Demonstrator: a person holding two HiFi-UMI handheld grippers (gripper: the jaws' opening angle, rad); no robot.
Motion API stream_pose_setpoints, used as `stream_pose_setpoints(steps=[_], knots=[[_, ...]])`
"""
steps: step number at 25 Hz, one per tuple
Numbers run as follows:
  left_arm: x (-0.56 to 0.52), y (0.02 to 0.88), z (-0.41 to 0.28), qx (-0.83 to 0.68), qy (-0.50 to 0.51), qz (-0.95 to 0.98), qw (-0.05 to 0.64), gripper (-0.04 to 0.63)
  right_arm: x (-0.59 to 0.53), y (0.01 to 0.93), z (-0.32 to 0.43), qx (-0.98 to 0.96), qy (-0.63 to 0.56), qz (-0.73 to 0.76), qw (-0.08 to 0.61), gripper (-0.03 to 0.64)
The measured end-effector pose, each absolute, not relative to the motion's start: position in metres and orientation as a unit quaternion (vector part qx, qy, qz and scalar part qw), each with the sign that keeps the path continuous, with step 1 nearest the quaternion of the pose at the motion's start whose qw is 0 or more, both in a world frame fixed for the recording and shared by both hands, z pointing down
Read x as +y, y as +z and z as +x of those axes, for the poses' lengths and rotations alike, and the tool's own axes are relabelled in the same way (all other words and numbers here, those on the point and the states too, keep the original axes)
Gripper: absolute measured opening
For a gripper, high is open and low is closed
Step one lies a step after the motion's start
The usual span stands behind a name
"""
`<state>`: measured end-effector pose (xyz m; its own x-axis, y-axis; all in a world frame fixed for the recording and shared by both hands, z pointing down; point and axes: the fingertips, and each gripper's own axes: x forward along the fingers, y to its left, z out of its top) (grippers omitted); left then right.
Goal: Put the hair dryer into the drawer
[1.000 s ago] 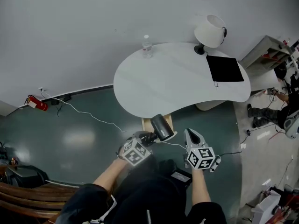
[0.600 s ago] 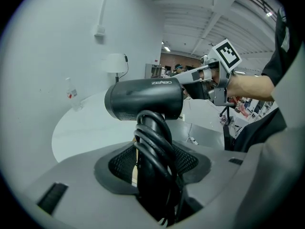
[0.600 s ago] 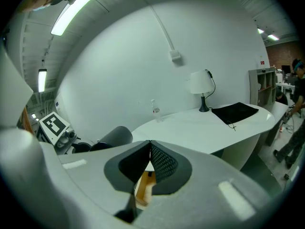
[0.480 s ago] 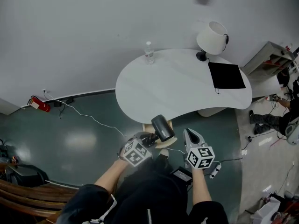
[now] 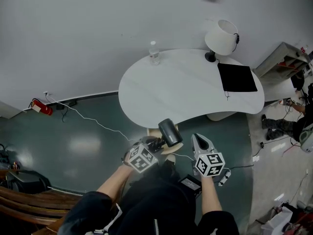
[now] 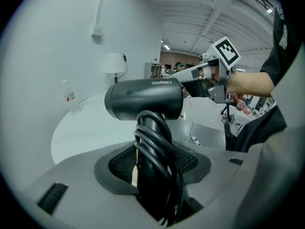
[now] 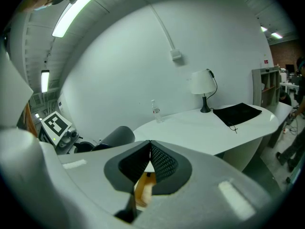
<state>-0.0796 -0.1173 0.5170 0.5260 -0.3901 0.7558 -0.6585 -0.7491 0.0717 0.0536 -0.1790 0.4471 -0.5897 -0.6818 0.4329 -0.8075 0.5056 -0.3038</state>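
Hair dryer [image 5: 169, 132], black plastic, barrel body with its black cord wound round the handle: carried in the air in front of the person, short of the near edge of the white kidney-shaped bench [image 5: 171, 89], barrel up

Left tongs [image 5: 155, 143] clamped on the cord-wrapped handle, jaws standing wide around it. Right tongs [image 5: 198, 142] closed tip to tip, nothing between the pads, held just beside the dryer

Step, as I judge it: transport, with the hair dryer in hand and not yet stowed. A pale wooden unit [image 5: 152, 130] shows below the dryer at the bench edge; cannot tell whether that is the drawer, or whether it is open

Next move likely calls for the free right tongs to pull the drawer out, then the left to lower the dryer in without the cord snagging

Writing: white brand lettering along the barrel, too small to read with confidence; a block of fine print beneath it, illegible. Black-and-white square markers on both cubes
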Motion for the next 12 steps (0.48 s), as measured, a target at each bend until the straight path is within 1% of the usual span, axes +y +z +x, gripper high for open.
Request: stream_pose_setpoints(steps=[12], knots=[[-0.131, 0.537, -0.067, -0.272, 0.414, 0.856, 0.150, 0.221, -0.176, 0.467, 0.077, -0.843, 0.264, 0.449, 0.134, 0.002]])
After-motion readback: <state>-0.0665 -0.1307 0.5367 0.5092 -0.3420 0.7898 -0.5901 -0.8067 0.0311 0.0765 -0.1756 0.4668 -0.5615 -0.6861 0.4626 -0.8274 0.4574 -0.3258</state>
